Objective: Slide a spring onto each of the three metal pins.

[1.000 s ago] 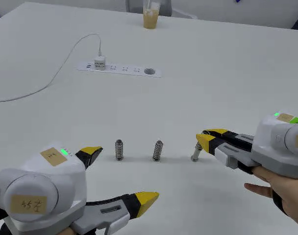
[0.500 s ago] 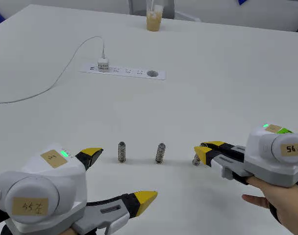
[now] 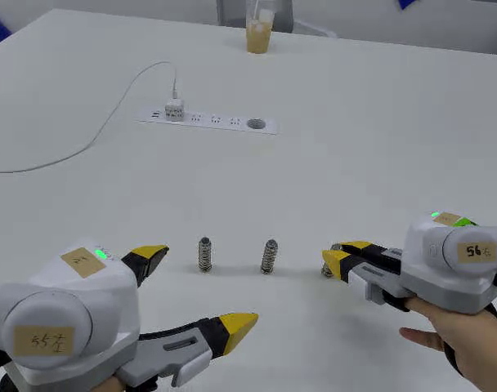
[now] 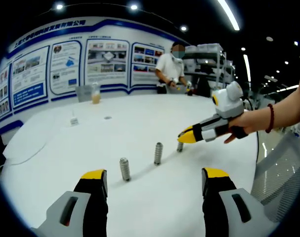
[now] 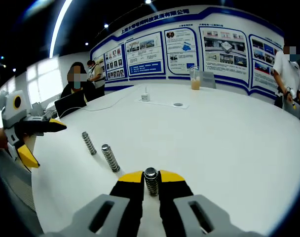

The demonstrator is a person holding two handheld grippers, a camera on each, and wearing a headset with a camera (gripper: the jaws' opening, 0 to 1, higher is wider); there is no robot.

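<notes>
Right gripper (image 5: 150, 178): jaws pinched on the right spring (image 5: 150, 181), at the right end of the row.
Left gripper (image 3: 193, 287): jaws spread wide, holding nothing, near left of the row.
Row: left spring (image 3: 204, 254) and middle spring (image 3: 269, 256) stand free on the table (image 3: 379, 147).
Around: power strip (image 3: 206, 120) with charger (image 3: 174, 109) and cable (image 3: 109, 114), far left.
Cup (image 3: 258, 33): far edge, amber drink inside.
Change: a second ago the right spring leaned; now it stands upright.
</notes>
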